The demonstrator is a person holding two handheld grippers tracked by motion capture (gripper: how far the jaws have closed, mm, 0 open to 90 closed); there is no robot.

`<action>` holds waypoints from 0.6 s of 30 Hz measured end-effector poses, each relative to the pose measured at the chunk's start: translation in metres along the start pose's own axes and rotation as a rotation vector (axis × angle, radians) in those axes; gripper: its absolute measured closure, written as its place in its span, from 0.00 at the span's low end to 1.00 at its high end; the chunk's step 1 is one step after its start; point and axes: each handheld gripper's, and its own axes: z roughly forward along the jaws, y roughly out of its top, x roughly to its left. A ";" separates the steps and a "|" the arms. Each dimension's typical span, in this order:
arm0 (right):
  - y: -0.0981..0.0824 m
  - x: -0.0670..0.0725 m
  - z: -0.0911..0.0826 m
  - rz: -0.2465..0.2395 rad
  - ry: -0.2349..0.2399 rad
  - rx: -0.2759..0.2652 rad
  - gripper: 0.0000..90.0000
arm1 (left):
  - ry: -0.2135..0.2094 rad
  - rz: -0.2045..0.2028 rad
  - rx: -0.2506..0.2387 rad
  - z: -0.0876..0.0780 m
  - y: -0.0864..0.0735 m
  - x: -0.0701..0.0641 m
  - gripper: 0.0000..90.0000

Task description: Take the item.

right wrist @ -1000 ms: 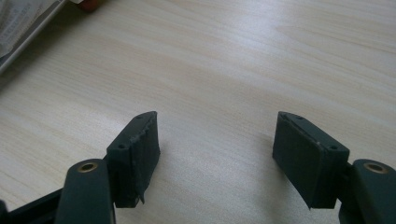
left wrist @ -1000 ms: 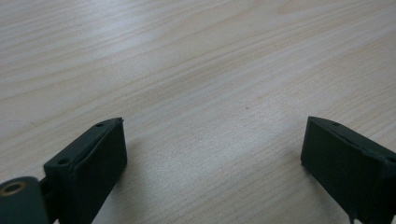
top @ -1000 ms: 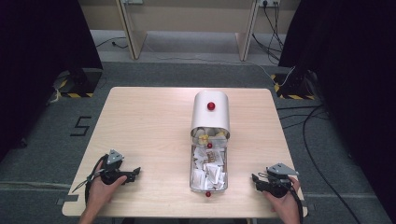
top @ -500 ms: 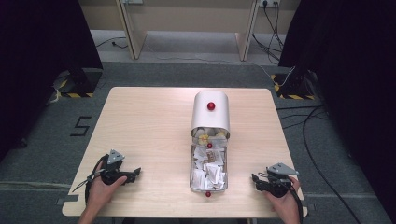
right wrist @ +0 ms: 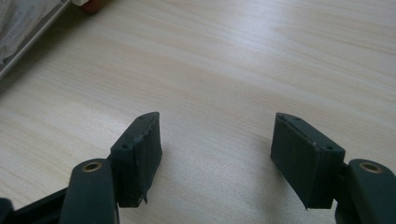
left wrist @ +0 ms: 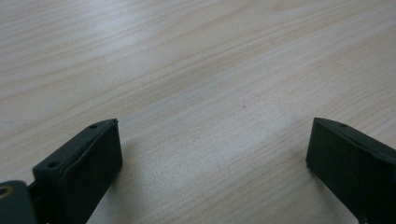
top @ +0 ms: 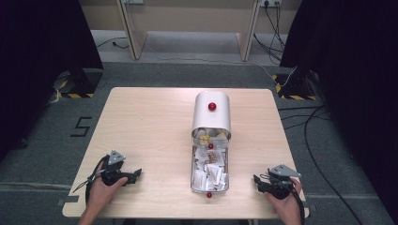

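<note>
A white box (top: pixel 211 112) with a rounded lid and a red knob (top: pixel 212 106) stands at the table's middle. Its drawer (top: pixel 193 169) is pulled out toward the person and holds several white packets, with a red knob (top: pixel 209 194) at its front. My left gripper (top: pixel 137 174) rests low on the table at the front left, open, with bare wood between its jaws (left wrist: pixel 212 135). At the front right my right gripper (top: pixel 256 180) is open too, over bare wood (right wrist: pixel 217 140), and points toward the drawer (right wrist: pixel 18 28).
The light wooden table (top: pixel 141 126) has wide bare areas left and right of the box. Cables trail from both grippers over the front edge. Around the table lie grey carpet, floor cables and black curtains.
</note>
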 end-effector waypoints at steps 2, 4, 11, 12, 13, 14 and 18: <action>0.000 0.000 -0.001 0.007 0.001 -0.011 0.38 | -0.003 0.001 0.007 0.001 0.000 0.000 0.01; -0.001 0.000 -0.001 0.007 -0.003 -0.015 0.38 | -0.003 0.002 0.008 0.001 0.000 0.000 0.00; 0.000 0.004 -0.003 0.001 0.001 -0.030 0.38 | -0.003 0.002 0.008 0.001 0.000 0.000 0.00; 0.000 0.004 -0.003 0.000 0.000 -0.032 0.38 | -0.003 0.002 0.008 0.001 0.000 0.000 0.00; 0.001 0.005 -0.004 -0.004 0.001 -0.037 0.38 | -0.003 0.002 0.008 0.001 0.000 0.000 0.00; 0.001 0.006 -0.004 -0.009 0.001 -0.040 0.38 | -0.003 0.002 0.009 0.001 0.000 0.000 0.00; 0.004 0.011 -0.007 -0.022 0.002 -0.048 0.39 | -0.003 0.002 0.008 0.001 0.000 0.000 0.00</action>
